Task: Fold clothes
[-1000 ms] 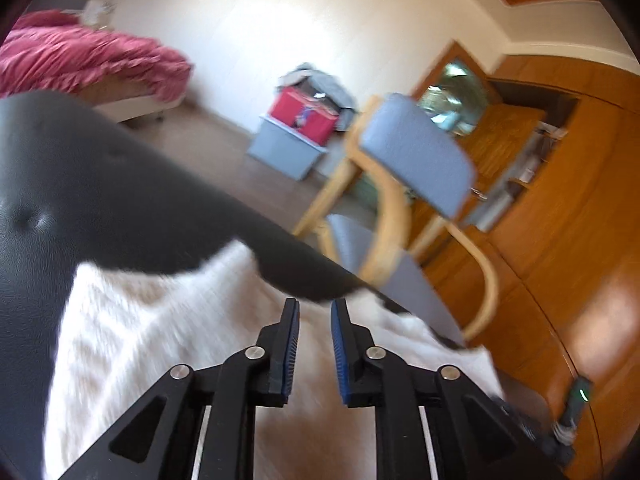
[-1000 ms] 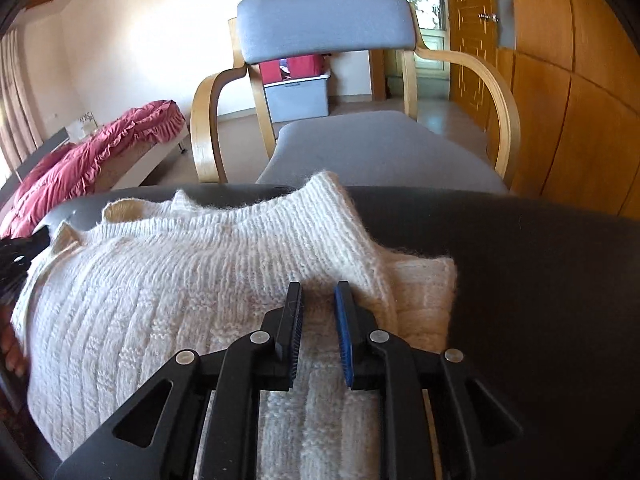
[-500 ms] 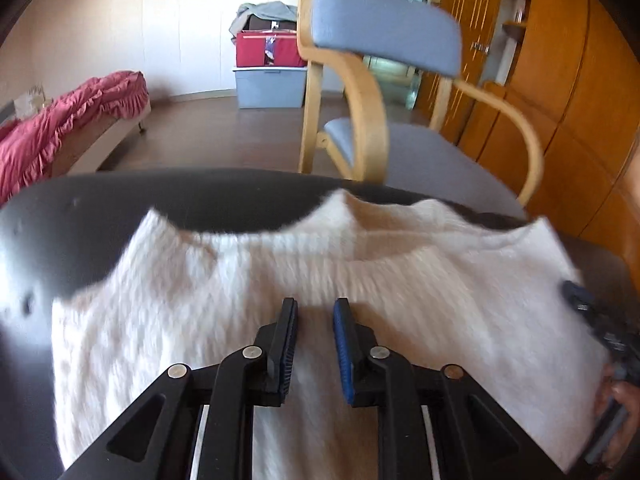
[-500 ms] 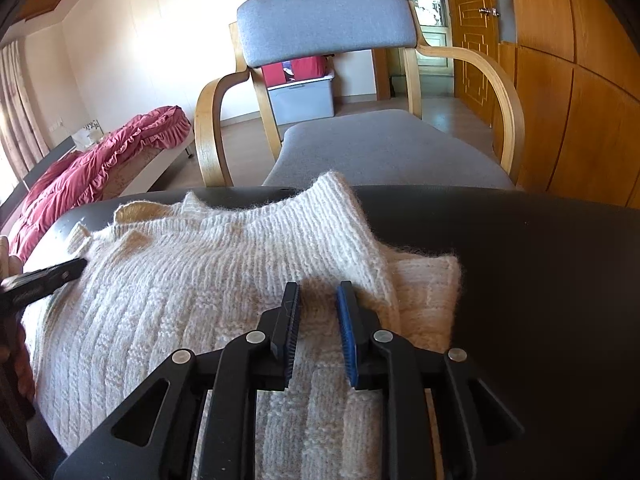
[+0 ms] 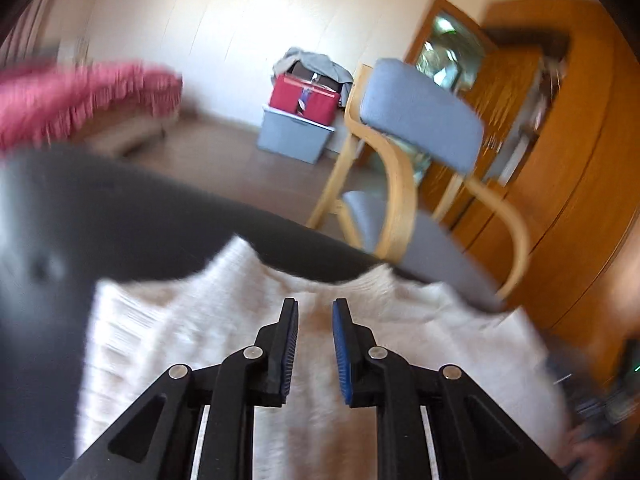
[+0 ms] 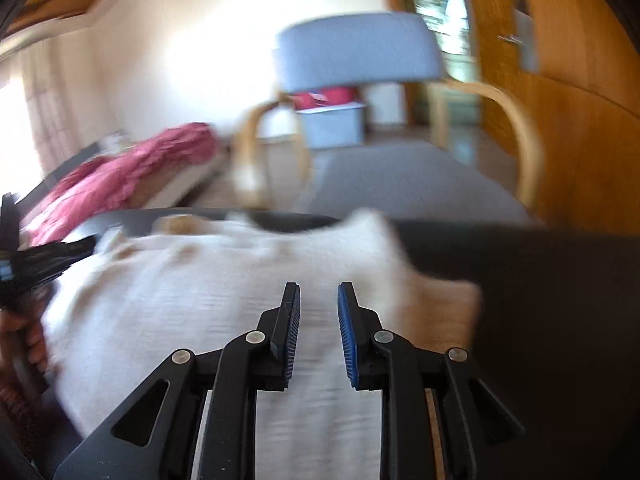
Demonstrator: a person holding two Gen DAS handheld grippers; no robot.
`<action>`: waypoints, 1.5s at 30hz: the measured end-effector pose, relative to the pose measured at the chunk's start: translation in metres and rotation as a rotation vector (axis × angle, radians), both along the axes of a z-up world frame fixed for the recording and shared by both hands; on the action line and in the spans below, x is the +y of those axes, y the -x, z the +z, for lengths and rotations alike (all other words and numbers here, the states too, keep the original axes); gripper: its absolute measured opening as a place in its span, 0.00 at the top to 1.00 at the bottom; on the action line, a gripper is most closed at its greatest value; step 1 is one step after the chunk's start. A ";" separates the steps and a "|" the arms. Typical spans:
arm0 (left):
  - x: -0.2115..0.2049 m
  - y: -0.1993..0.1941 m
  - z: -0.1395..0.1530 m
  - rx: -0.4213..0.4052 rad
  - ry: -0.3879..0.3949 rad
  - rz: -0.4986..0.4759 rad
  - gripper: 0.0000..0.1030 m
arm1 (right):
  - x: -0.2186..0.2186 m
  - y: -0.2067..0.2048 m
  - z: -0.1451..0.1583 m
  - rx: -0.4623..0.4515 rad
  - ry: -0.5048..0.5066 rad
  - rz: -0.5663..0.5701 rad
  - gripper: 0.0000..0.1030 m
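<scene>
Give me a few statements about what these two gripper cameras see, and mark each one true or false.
1. The white knit sweater lies on a dark surface. True.
2. The chair behind it has a red seat. False: its cushions are grey-blue.
3. The left gripper has the sweater clamped between its pads. False: nothing is between them, and its jaws are closing.
4. A red box sits on a grey bin. True.
</scene>
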State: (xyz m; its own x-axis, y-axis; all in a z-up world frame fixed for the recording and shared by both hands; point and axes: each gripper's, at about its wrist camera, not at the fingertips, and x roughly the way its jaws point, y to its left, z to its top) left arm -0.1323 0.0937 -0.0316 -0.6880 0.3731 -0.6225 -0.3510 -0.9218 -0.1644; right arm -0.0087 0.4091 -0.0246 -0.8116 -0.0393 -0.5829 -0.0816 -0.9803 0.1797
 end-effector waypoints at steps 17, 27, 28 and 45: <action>-0.020 0.025 -0.035 -0.091 0.029 0.051 0.80 | -0.075 0.098 -0.030 -0.119 -0.054 0.160 0.82; -0.022 0.026 -0.034 -0.094 0.015 0.048 0.78 | -0.054 0.084 0.004 -0.026 -0.135 0.106 0.60; -0.022 0.027 -0.035 -0.096 0.009 0.047 0.78 | -0.051 0.092 0.003 -0.048 -0.214 0.078 0.56; -0.025 -0.009 -0.009 -0.158 0.044 -0.016 0.78 | -0.026 0.034 -0.008 -0.106 -0.020 0.012 0.54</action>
State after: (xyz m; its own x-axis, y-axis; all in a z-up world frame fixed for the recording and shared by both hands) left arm -0.1232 0.0684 -0.0404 -0.5744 0.3533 -0.7384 -0.3385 -0.9238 -0.1787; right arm -0.0423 0.3826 -0.0325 -0.7450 -0.0366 -0.6660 -0.0870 -0.9846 0.1515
